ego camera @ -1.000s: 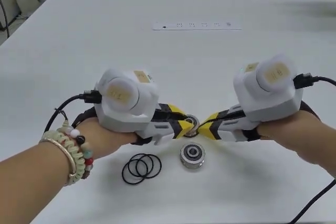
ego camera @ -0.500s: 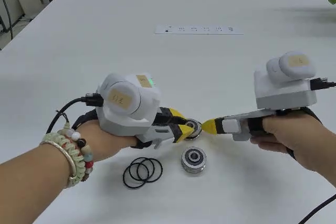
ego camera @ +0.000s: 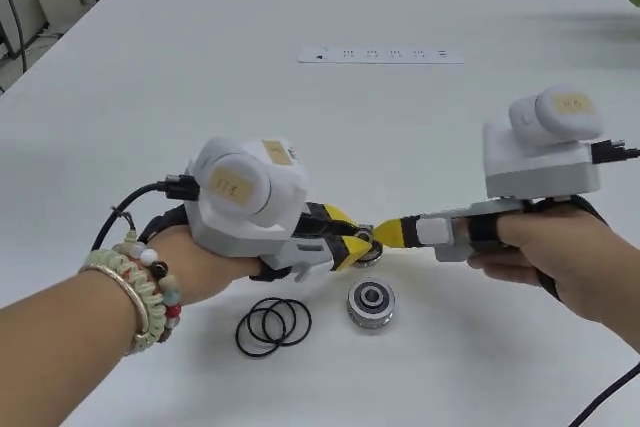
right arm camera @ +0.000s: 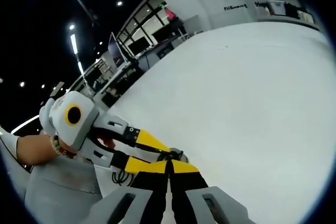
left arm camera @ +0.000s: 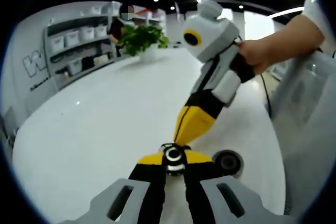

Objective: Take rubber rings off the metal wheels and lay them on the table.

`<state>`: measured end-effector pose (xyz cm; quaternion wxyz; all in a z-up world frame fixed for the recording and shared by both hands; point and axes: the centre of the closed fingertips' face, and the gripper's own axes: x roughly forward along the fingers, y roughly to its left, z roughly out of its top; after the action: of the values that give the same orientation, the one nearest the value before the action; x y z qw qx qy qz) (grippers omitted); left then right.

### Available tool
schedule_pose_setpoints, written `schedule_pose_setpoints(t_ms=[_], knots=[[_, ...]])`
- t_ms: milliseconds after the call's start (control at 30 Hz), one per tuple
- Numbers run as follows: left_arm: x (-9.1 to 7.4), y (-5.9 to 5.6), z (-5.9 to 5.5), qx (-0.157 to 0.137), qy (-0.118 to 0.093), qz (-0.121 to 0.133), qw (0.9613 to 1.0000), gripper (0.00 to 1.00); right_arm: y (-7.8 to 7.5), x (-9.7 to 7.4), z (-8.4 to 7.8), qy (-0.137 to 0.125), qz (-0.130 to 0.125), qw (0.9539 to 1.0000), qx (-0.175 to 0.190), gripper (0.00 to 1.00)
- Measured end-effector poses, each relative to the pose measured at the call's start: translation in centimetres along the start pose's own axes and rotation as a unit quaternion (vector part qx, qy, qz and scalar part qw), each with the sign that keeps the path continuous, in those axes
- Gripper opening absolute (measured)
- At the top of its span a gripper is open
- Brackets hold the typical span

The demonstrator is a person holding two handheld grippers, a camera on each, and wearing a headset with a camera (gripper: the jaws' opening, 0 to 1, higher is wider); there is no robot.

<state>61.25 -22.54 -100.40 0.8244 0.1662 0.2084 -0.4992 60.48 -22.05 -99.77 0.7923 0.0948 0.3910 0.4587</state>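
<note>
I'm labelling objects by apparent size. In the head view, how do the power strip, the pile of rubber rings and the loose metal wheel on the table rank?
1. power strip: longest, though it lies farthest from the camera.
2. pile of rubber rings.
3. loose metal wheel: clearly smaller across than the rings beside it.

Jaws mostly hide the held wheel; right gripper perhaps pinching its rim, unclear.
</note>
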Motion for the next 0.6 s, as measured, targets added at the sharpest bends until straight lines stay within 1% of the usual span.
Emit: schedule_pose_setpoints(t_ms=[67,100,167,233,267,300,400,433,467,500,533,600], knots=[[0.0,0.0,0.0,0.001,0.000,0.000,1.0000,0.13,0.4,0.1,0.0,0.003,0.005,0.9999,-0.011,0.00],[0.0,0.0,0.0,0.001,0.000,0.000,1.0000,0.14,0.6,0.2,0.4,-0.007,0.007,0.9997,-0.024,0.00],[0.0,0.0,0.0,-0.002,0.000,0.001,1.0000,0.14,-0.1,0.3,0.5,0.004,-0.020,0.9989,-0.042,0.00],[0.0,0.0,0.0,-0.005,0.000,0.002,1.0000,0.14,-0.2,0.5,0.0,0.014,-0.023,0.9987,-0.044,0.00],[0.0,0.0,0.0,-0.003,0.001,0.002,1.0000,0.14,-0.4,0.5,-0.4,0.021,-0.025,0.9983,-0.048,0.00],[0.1,0.0,0.1,-0.001,0.004,0.001,1.0000,0.14,-0.5,0.5,-0.5,0.023,-0.026,0.9982,-0.049,0.00],[-0.1,0.0,0.1,0.003,0.016,-0.003,0.9999,0.14,-0.7,0.2,0.0,0.013,-0.028,0.9988,-0.038,0.00],[-0.2,0.0,0.2,0.001,0.019,-0.005,0.9998,0.14,-0.6,0.0,0.4,0.006,-0.028,0.9989,-0.036,0.00],[-0.4,0.1,0.4,-0.001,0.017,-0.006,0.9998,0.15,-0.6,-0.1,0.6,0.004,-0.028,0.9990,-0.035,0.00],[-0.6,-0.2,0.3,0.004,0.024,-0.015,0.9996,0.15,-0.5,-0.3,1.0,-0.003,-0.028,0.9990,-0.035,0.00],[-1.0,-0.3,0.6,0.005,0.022,-0.020,0.9995,0.16,-0.4,-0.4,1.2,-0.006,-0.027,0.9990,-0.034,0.00],[-1.7,-0.4,1.1,-0.009,0.022,-0.031,0.9992,0.21,-0.3,-0.8,1.7,-0.016,-0.026,0.9990,-0.032,0.00]])
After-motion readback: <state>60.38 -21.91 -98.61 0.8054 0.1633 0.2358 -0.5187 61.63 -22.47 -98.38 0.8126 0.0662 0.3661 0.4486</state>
